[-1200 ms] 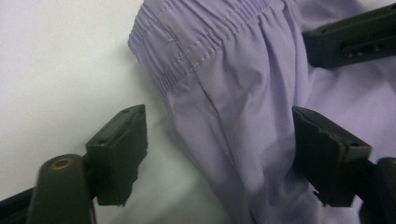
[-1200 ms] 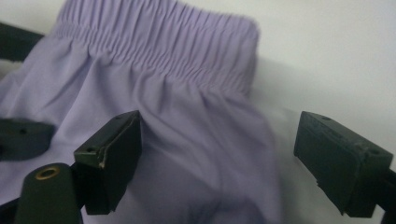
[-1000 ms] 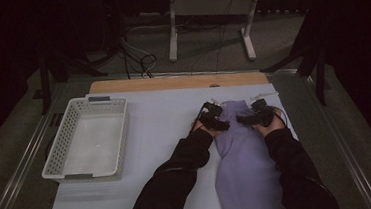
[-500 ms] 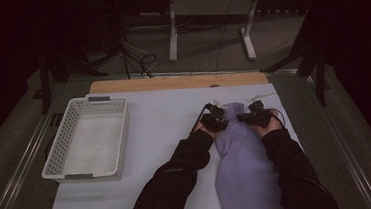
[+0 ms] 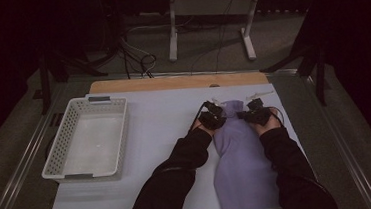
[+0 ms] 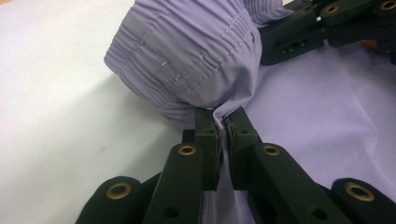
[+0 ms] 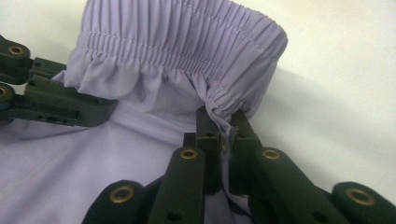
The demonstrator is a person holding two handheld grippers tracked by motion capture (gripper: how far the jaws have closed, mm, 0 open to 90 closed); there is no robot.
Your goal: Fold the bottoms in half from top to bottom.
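At the right of the table, the lilac garment with a gathered elastic waistband is pinched at both waistband ends by the closed left gripper and right gripper, folding barely begun, the white plastic basket unused.

— What's on the desk?

— A lilac garment laid lengthwise on the right side. The left gripper and right gripper sit at its far end, one at each corner, dark sleeves behind them.

— And that basket?

— The white basket stands well apart, at the left.
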